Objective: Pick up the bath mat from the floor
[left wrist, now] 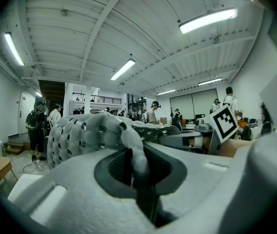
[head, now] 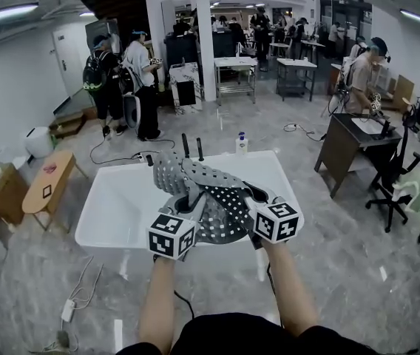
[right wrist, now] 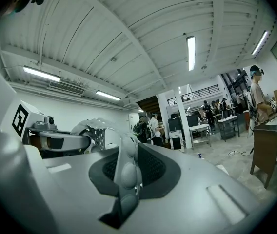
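Busy workshop hall, grey marbled floor (head: 358, 228), people (head: 140, 80) standing at benches in the back, and a white rectangular tub with a raised rim (head: 121, 205) directly below the camera. At the tub's far edge stands a small white bottle with a blue cap (head: 242, 143). The grey perforated rubber bath mat (head: 210, 191) is off the floor, bunched and folded in the air over the tub and held up between both hands. Left gripper (head: 191, 202) is clamped on a fold of it: in the left gripper view the jaws (left wrist: 136, 165) are pressed together with a ridge of the mat (left wrist: 80, 135) squeezed between them, and the rest bulges out ahead. Right gripper (head: 251, 194) is likewise clamped: in the right gripper view a nubbed edge of the mat (right wrist: 92, 130) runs down between the closed jaws (right wrist: 128, 179). Both grippers sit close together, so the mat crumples rather than hanging flat; whether its lowest part touches the tub I cannot tell. Judgement: the pick-up looks essentially done, with no part of the mat on the floor and two firm grips. Little is left beyond holding it steady, since the task sentence names no place to put it.
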`<state>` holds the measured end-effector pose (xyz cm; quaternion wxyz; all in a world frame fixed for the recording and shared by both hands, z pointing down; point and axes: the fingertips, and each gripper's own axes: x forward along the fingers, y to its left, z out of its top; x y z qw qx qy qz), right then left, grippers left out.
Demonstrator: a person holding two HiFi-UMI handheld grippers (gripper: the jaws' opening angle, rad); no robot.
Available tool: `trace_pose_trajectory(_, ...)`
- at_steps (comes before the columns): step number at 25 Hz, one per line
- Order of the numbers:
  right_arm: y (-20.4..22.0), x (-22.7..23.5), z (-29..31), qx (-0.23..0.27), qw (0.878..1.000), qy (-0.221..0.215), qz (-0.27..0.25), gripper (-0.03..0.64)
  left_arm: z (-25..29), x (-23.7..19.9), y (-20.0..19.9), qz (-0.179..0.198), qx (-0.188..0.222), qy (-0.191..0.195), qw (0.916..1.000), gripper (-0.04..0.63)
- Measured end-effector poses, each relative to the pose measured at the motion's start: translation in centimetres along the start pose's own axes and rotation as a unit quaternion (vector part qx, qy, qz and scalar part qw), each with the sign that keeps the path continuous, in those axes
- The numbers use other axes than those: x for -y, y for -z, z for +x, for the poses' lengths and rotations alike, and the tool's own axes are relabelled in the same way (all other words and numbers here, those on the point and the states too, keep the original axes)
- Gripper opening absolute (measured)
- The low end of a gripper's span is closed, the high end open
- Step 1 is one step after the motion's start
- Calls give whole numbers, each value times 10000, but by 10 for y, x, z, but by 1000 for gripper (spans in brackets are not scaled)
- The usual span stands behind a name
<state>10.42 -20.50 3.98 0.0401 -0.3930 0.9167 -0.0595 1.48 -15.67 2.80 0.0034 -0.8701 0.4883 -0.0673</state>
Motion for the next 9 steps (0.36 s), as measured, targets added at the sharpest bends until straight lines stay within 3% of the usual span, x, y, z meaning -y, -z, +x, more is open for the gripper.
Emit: trace_pose_trajectory(9,7,-18,1,-31,9999,-112,-41,20,-19,-3,4,-86,83,-102,9999,21)
